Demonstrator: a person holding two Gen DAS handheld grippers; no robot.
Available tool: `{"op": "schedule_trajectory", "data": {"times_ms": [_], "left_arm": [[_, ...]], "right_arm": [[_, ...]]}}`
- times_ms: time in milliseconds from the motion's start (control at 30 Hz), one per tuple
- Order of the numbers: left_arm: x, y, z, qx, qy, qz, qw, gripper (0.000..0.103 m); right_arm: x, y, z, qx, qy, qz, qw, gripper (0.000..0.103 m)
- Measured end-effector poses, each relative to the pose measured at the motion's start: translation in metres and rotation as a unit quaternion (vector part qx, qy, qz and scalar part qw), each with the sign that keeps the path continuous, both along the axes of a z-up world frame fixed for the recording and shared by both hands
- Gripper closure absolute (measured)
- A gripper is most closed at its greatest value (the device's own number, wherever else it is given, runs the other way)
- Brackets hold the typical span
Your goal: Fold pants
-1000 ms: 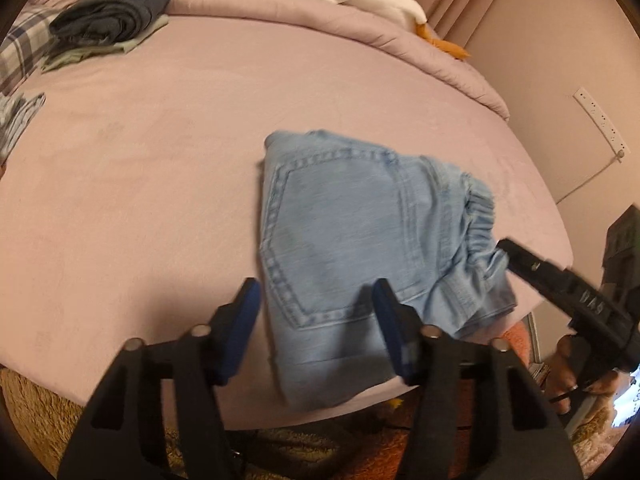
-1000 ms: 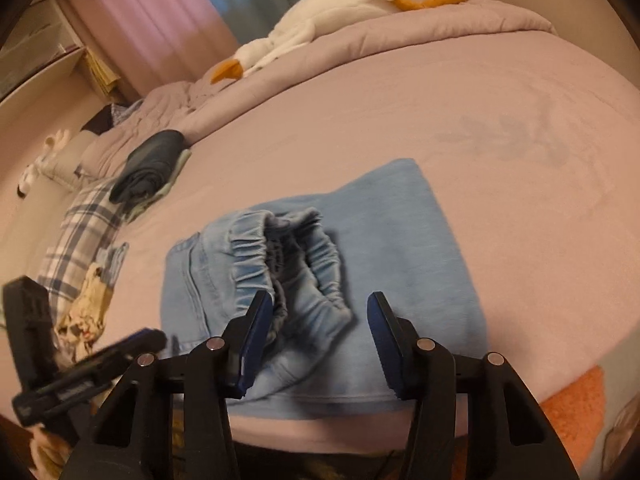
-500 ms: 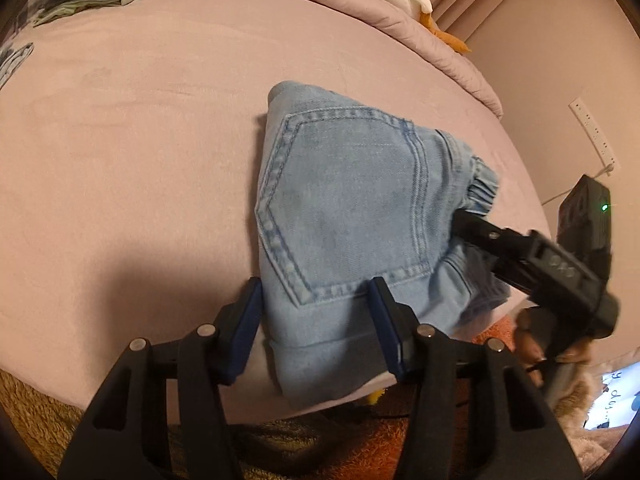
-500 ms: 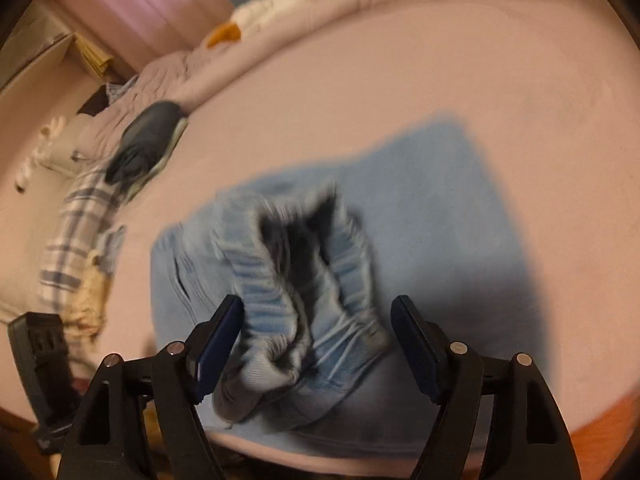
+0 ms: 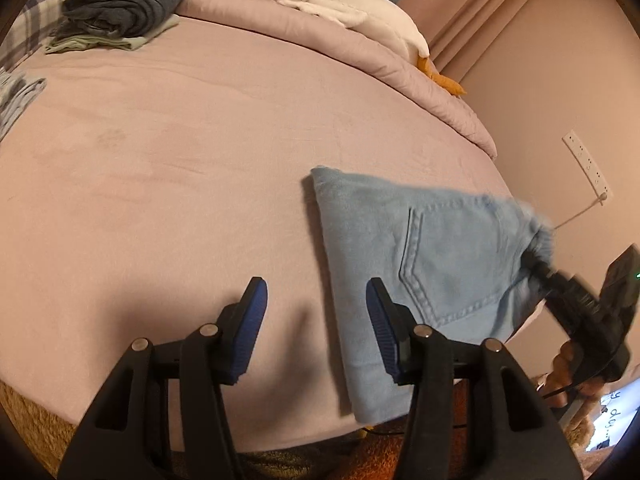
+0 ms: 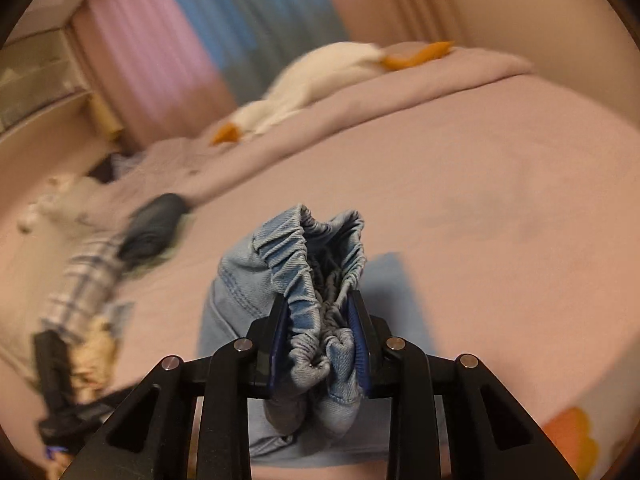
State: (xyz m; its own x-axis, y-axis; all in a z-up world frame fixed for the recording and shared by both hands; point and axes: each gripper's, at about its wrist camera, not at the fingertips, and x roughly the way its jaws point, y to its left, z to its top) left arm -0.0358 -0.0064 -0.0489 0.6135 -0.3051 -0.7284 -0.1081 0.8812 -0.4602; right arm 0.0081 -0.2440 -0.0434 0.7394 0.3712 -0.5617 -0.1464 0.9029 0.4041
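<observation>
Denim dominates both views: folded light-blue jeans with an elastic waistband [image 5: 432, 264] lie near the edge of a bed covered in a mauve-pink sheet [image 5: 180, 152], their back pocket facing up. The right hand-held gripper [image 6: 320, 320] has the gathered waistband bunched between its blue pads, and its jaws are closing on that fabric, which bulges out above and below them. In the left wrist view the same hand-held gripper [image 5: 538, 268] comes in from the right side, a person's hand [image 5: 568, 368] around its grip, and the waistband end of the jeans is raised off the sheet while the rest of the pants lies flat on the bed.

The left hand-held gripper [image 5: 316, 320] hangs over the near edge of the bed with its jaws parted about halfway and nothing between them; its right pad stands just over the left border of the jeans, and whether it touches the cloth cannot be told.

Farther back on the bed rest a folded dark grey garment on a pale green one [image 5: 120, 8], some plaid cloth [image 5: 28, 28], and a white plush goose with an orange beak and feet [image 5: 344, 12] on the rolled mauve duvet [image 5: 304, 40]. A white power strip [image 5: 588, 168] is fixed to the wall.
</observation>
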Motion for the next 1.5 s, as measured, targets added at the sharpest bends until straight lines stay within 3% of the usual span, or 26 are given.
{"op": "schedule_trajectory", "data": {"times_ms": [133, 233, 367, 500, 633, 800, 933, 1000, 1067, 1133, 1233, 1333, 1400, 1500], "left_arm": [[0.027, -0.017, -0.011, 0.018, 0.02, -0.033, 0.9991, 0.053], [0.052, -0.025, -0.015, 0.035, 0.037, -0.042, 0.9978, 0.053], [0.079, -0.027, -0.019, 0.023, 0.044, -0.051, 0.9975, 0.054], [0.088, -0.034, -0.05, 0.017, 0.088, -0.07, 0.9935, 0.053], [0.08, -0.031, -0.05, 0.008, 0.076, -0.079, 0.994, 0.052], [0.057, -0.028, -0.051, -0.018, 0.072, -0.082, 0.9938, 0.052], [0.043, -0.028, -0.057, -0.079, 0.085, -0.115, 0.9865, 0.052], [0.034, -0.031, -0.057, -0.088, 0.088, -0.118, 0.9851, 0.052], [0.024, -0.04, -0.055, -0.082, 0.086, -0.124, 0.9851, 0.053], [0.016, -0.049, -0.053, -0.066, 0.08, -0.129, 0.9863, 0.055], [0.008, -0.053, -0.049, -0.03, 0.072, -0.136, 0.9876, 0.068], [0.0, -0.047, -0.047, -0.037, 0.078, -0.118, 0.9892, 0.073], [-0.007, -0.051, -0.047, -0.017, 0.07, -0.121, 0.9901, 0.072], [-0.008, -0.054, -0.048, -0.005, 0.068, -0.119, 0.9905, 0.072]], "right_arm": [[0.015, -0.004, -0.046, -0.032, 0.082, -0.024, 0.996, 0.073], [0.017, -0.007, -0.06, -0.041, 0.085, -0.031, 0.995, 0.073], [0.019, -0.015, -0.058, -0.017, 0.097, -0.024, 0.995, 0.072], [0.019, -0.013, -0.06, -0.018, 0.095, -0.025, 0.995, 0.068], [0.02, -0.012, -0.065, -0.013, 0.104, -0.04, 0.994, 0.051], [0.019, -0.016, -0.066, -0.004, 0.106, -0.039, 0.994, 0.051], [0.019, -0.017, -0.068, 0.002, 0.107, -0.038, 0.994, 0.051], [0.019, -0.017, -0.067, 0.003, 0.107, -0.039, 0.993, 0.051], [0.018, -0.015, -0.066, -0.001, 0.103, -0.037, 0.994, 0.053], [0.015, -0.011, -0.061, 0.002, 0.094, -0.023, 0.995, 0.064], [0.009, -0.008, -0.053, -0.003, 0.08, -0.023, 0.996, 0.07], [0.001, -0.009, -0.041, 0.002, 0.073, -0.017, 0.997, 0.071], [-0.002, -0.008, -0.04, -0.005, 0.071, -0.014, 0.997, 0.071], [0.006, -0.007, -0.056, -0.029, 0.098, -0.02, 0.995, 0.072]]}}
